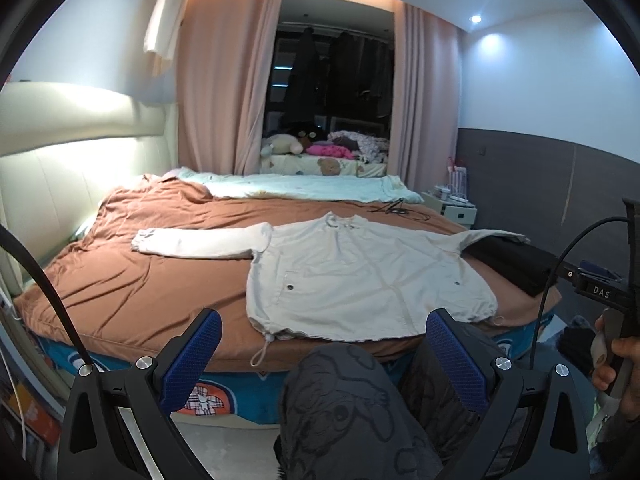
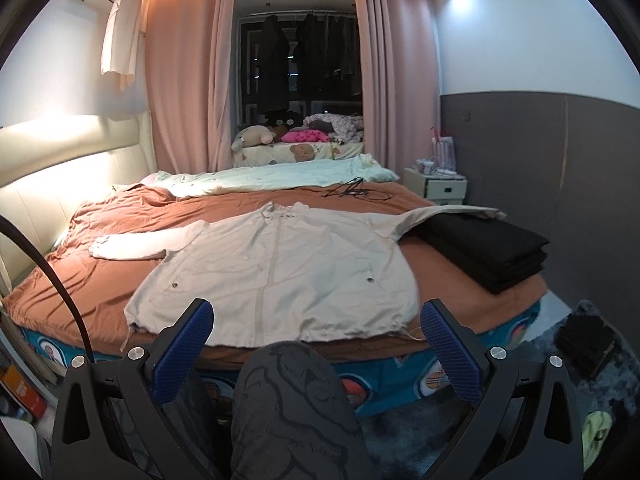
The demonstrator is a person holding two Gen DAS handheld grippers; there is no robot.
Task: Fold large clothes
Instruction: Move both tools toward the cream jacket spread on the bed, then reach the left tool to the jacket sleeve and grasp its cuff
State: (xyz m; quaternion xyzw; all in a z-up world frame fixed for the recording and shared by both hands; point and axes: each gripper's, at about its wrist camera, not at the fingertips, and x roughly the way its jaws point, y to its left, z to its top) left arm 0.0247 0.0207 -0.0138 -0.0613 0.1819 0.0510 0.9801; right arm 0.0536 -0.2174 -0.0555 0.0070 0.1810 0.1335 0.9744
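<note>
A large cream jacket (image 1: 360, 276) lies flat, front up, on the brown bedsheet (image 1: 140, 292). Its left sleeve (image 1: 200, 242) stretches out sideways. Its right sleeve drapes over a stack of folded black cloth (image 1: 516, 260). The jacket also shows in the right wrist view (image 2: 280, 276), with the black stack (image 2: 484, 248) to its right. My left gripper (image 1: 324, 332) is open and empty, held short of the jacket's hem. My right gripper (image 2: 316, 322) is open and empty, also just before the hem. The right gripper's body shows at the left wrist view's right edge (image 1: 608, 292).
The person's knee in dark patterned trousers (image 1: 344, 400) is between the bed edge and the grippers. A pale green quilt (image 2: 280, 176) and black cables (image 2: 352, 191) lie at the bed's far side. A white nightstand (image 2: 436, 186) stands right of the bed. The headboard (image 2: 60, 184) is at left.
</note>
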